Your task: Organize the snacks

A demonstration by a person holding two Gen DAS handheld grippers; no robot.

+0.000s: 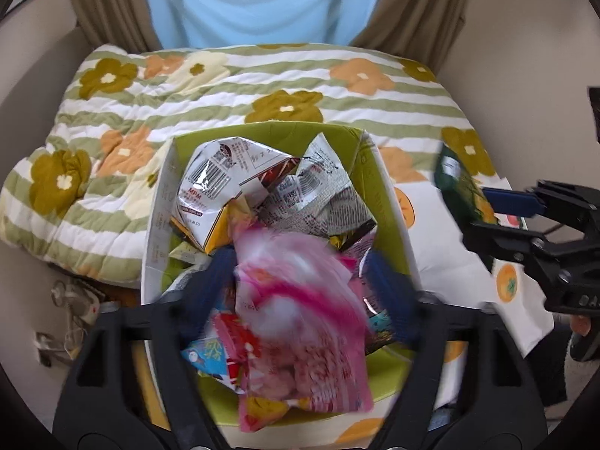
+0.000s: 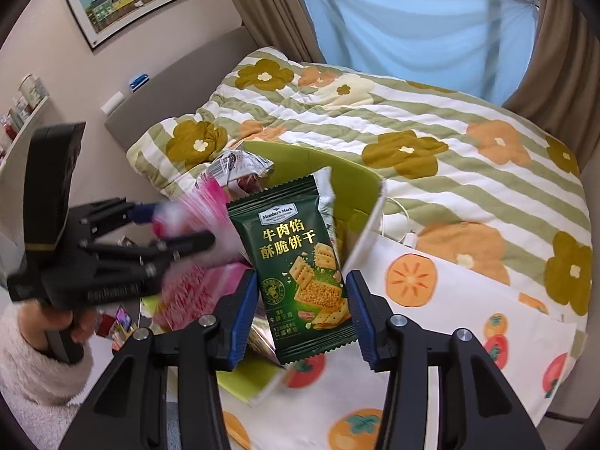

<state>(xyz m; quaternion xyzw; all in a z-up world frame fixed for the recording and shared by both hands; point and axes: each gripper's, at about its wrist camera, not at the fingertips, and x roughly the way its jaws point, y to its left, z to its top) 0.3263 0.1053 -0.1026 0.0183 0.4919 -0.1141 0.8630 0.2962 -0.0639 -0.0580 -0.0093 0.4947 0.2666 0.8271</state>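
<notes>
I take the green box [image 1: 378, 172] on the bed [image 1: 262, 86] as my landmark: it sits on the flowered quilt and is already heaped with snack packets, the silver-white wrappers [image 1: 262, 183] lying toward its far end. My left gripper [image 1: 303, 262] hangs directly over the box's near end with a pink snack bag [image 1: 300, 300] between its blue pads; the bag is smeared with motion, and I cannot tell whether the jaws are pinching it or have let it go. My right gripper [image 2: 302, 315] sits just to the right of the box, above the persimmon-print sheet [image 2: 450, 318], its jaws pressed against both edges of an upright green cracker packet [image 2: 300, 270]. I judge the step in hand to be dropping packets into the box, pink one first. Next I would want the left gripper clear of the opening, then carry the green packet leftward over the rim and release it onto the pile.
</notes>
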